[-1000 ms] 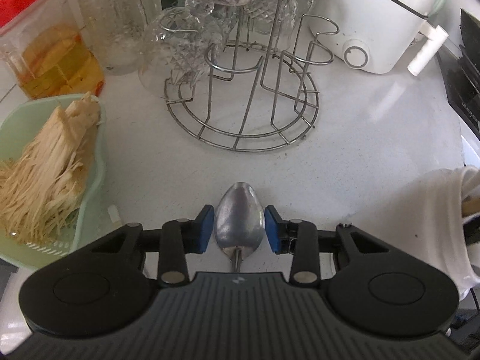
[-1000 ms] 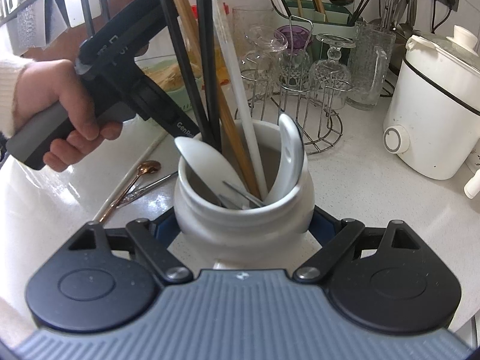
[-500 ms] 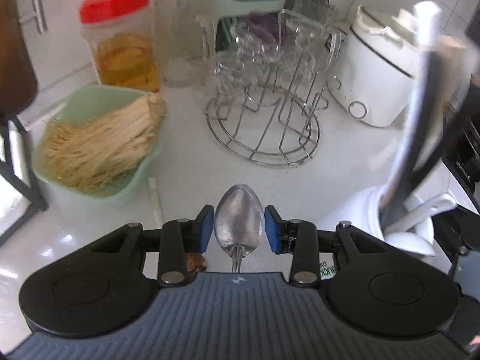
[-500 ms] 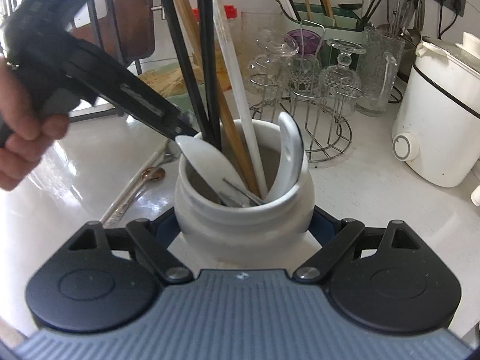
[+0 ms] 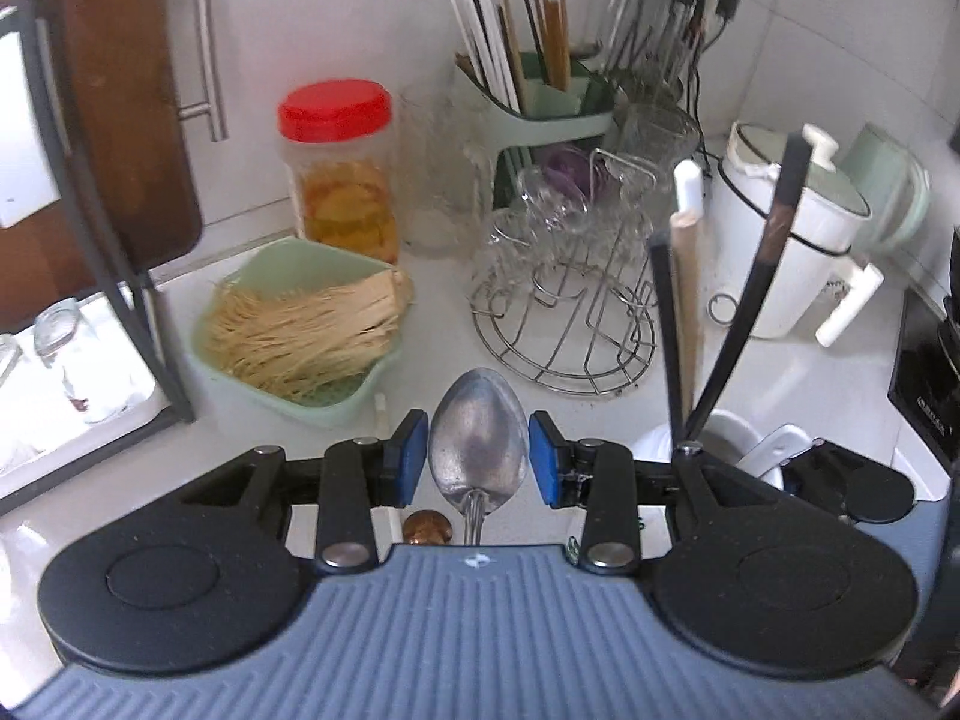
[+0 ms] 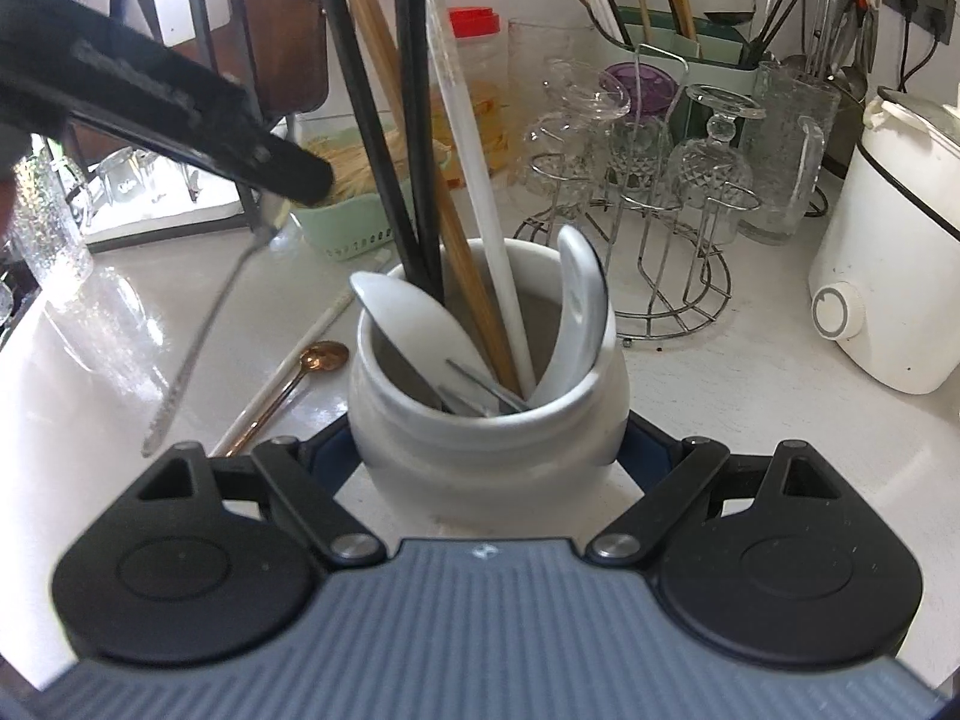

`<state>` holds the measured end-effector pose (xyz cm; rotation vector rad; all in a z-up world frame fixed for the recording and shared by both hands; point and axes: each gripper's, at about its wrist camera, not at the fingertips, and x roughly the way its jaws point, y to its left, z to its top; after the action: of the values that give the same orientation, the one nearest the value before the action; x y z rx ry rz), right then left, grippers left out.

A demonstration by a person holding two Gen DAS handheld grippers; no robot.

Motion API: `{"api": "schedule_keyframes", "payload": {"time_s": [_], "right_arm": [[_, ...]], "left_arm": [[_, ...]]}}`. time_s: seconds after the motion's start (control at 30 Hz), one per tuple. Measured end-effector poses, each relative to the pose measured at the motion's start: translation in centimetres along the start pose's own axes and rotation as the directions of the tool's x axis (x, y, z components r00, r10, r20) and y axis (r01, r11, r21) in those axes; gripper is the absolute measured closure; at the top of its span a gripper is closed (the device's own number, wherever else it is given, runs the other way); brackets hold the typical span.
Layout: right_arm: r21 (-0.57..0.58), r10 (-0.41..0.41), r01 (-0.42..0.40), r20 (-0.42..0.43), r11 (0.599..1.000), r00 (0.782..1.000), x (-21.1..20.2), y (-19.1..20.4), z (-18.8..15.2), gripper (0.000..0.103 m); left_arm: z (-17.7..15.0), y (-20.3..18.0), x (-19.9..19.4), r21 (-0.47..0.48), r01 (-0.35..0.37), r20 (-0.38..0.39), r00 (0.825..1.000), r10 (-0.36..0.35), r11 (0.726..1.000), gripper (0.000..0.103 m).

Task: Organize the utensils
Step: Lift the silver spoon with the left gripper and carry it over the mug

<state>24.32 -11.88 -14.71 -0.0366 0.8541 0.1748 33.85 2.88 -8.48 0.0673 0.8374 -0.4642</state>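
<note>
The left gripper [image 5: 478, 459] grips a metal spoon [image 5: 478, 443] by its bowl, lifted off the white counter [image 6: 750, 408], its handle hanging down (blurred in the right wrist view). The right gripper [image 6: 487, 456] clamps the white utensil crock [image 6: 486, 420]. A copper spoon [image 6: 324, 356] lies at the crock's nine o'clock.

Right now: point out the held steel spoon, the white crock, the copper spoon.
steel spoon [image 5: 477, 438], left wrist view, bowl.
white crock [image 6: 480, 450], right wrist view, front wall.
copper spoon [image 6: 324, 355], right wrist view, bowl.
</note>
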Motion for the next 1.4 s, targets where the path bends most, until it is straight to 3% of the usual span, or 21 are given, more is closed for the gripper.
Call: {"api": "schedule_keyframes", "payload": {"time_s": [0.37, 0.5, 0.8, 1.4], "right_arm": [[0.010, 0.001, -0.001, -0.019, 1.000, 1.000, -0.1, 0.8, 0.1, 0.012], [-0.005, 0.009, -0.010, -0.042, 1.000, 0.999, 0.3, 0.6, 0.7, 0.012], [0.001, -0.001, 0.001, -0.026, 1.000, 1.000, 0.2, 0.8, 0.3, 0.012], [0.002, -0.007, 0.007, -0.019, 1.000, 1.000, 0.1, 1.0, 0.1, 0.012]], "left_arm": [[-1.0, 0.8, -3.9, -0.058, -0.035, 0.031, 0.999, 0.037, 0.998, 0.061], [-1.4, 0.7, -5.0, -0.002, -0.056, 0.040, 0.998, 0.056, 0.998, 0.061], [-1.7, 1.0, -6.1, -0.033, -0.038, 0.039, 0.998, 0.039, 0.999, 0.061], [1.9, 1.0, -11.8, -0.093, -0.045, 0.128, 0.990, 0.057, 0.995, 0.061]]}}
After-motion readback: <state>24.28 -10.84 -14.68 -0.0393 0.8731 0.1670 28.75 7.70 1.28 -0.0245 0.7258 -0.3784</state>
